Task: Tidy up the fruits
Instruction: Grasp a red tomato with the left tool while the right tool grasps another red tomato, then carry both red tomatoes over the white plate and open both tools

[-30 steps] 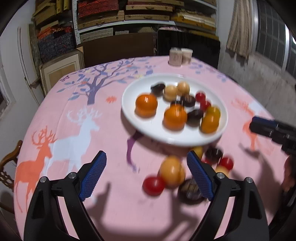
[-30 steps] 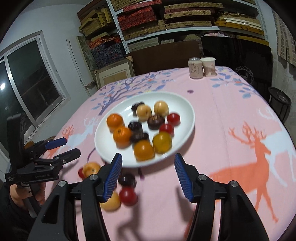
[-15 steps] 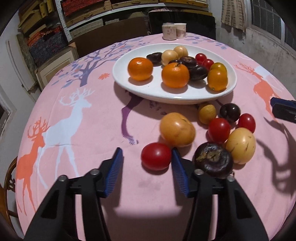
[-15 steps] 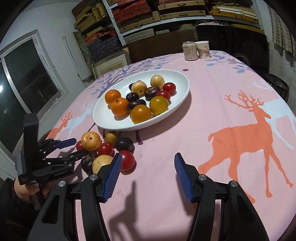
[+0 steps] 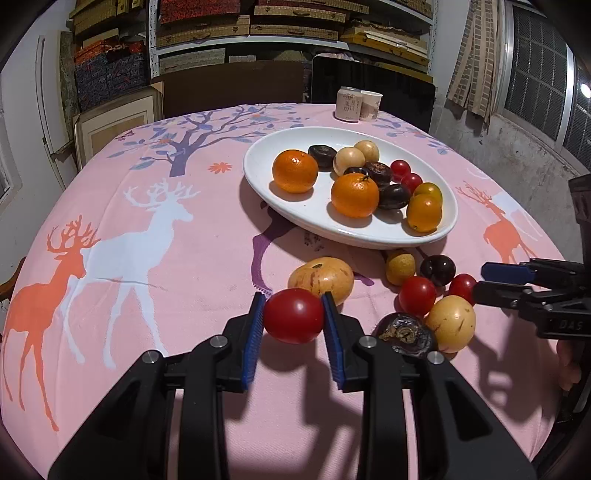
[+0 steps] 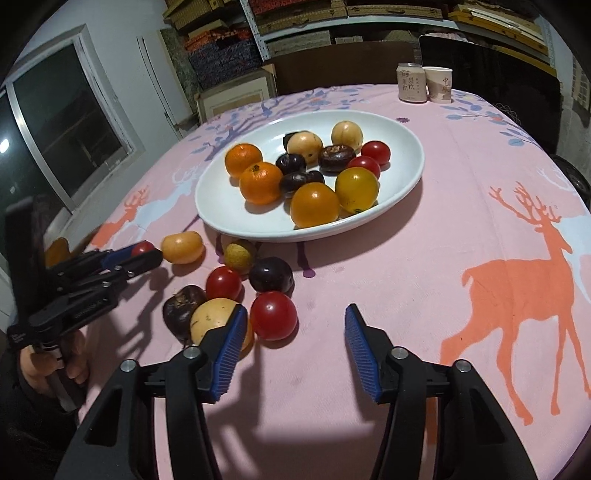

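While shelves of boxes (image 5: 295,22) are looming behind the pink deer tablecloth (image 5: 147,258), the left gripper (image 5: 293,325) is pinching a glossy red tomato (image 5: 293,320) at the plate's (image 5: 258,162) six o'clock; the right gripper (image 6: 291,343) is gaping, holding nothing.

The dark wrinkly fruit (image 5: 406,334) is half hidden behind the left gripper's (image 5: 293,321) right finger, and the yellowish fruit (image 6: 214,319) sits partly behind the right gripper's (image 6: 293,349) left finger. In the right wrist view the grabbed tomato (image 6: 142,248) barely peeks out. Can (image 5: 347,104) and cup (image 5: 370,105) print is too small to read. Shelf boxes (image 5: 207,14) get chopped by the top edge.
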The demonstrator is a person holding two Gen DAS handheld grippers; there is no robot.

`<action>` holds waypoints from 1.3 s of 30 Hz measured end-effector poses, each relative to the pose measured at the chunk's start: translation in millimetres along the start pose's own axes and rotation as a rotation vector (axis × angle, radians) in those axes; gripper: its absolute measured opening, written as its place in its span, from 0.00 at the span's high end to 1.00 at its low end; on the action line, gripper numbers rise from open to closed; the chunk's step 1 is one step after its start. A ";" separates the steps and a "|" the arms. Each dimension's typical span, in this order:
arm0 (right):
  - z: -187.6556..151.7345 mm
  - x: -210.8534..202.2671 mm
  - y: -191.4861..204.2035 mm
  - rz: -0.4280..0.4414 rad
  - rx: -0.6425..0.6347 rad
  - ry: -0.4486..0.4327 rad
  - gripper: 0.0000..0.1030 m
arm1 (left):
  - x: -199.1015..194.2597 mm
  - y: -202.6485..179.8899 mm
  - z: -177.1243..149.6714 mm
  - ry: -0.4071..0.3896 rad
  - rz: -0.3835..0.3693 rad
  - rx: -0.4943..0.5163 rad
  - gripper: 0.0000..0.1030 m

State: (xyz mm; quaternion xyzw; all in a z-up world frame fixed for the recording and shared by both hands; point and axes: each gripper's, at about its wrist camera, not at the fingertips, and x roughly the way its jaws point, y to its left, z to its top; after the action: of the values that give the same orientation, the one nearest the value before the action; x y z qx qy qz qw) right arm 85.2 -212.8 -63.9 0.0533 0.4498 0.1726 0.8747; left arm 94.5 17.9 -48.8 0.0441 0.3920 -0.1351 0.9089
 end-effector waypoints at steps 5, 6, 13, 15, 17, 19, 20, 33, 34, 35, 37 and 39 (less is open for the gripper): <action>1.2 2.4 12.4 -0.006 -0.063 0.004 0.59 | 0.8 -1.0 0.4 0.002 -0.014 -0.003 0.71; 1.9 2.9 12.2 0.008 -0.061 0.012 0.59 | 0.6 -0.9 0.6 0.001 -0.015 -0.005 0.71; 10.3 13.4 13.8 0.034 -0.090 0.084 0.59 | 1.3 0.1 0.4 0.000 -0.024 -0.007 0.71; 9.7 18.7 18.7 0.022 -0.107 0.091 0.60 | 1.3 0.8 0.3 0.000 -0.023 -0.010 0.71; 6.2 19.5 26.1 0.004 -0.136 0.081 0.66 | 1.4 1.2 0.2 0.001 -0.025 -0.014 0.71; 3.7 15.2 29.9 -0.023 -0.154 0.055 0.72 | 1.7 0.8 0.4 0.001 -0.024 -0.014 0.71; 3.4 13.1 29.6 -0.029 -0.153 0.045 0.72 | 1.9 0.4 0.5 0.001 -0.024 -0.013 0.71; -8.7 -24.9 12.6 -0.037 -0.093 -0.030 0.73 | -12.1 -4.5 -2.5 -0.030 0.008 0.010 0.71; -8.7 -28.1 11.9 -0.037 -0.091 -0.037 0.73 | -13.9 -5.3 -3.2 -0.031 0.007 0.009 0.71; -8.9 -32.2 11.0 -0.036 -0.089 -0.045 0.73 | -15.4 -6.2 -3.9 -0.032 0.008 0.008 0.71; -9.2 -38.4 10.7 -0.034 -0.083 -0.059 0.73 | -18.1 -8.2 -5.7 -0.031 0.006 0.004 0.71; -10.6 -44.4 10.9 -0.030 -0.078 -0.075 0.73 | -21.0 -11.0 -7.7 -0.031 0.003 0.006 0.71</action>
State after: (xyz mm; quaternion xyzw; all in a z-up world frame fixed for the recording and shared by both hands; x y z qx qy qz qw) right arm 50.1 -218.8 -33.3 0.0188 0.4106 0.1746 0.8948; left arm 72.2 13.2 -38.5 0.0453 0.3775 -0.1354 0.9149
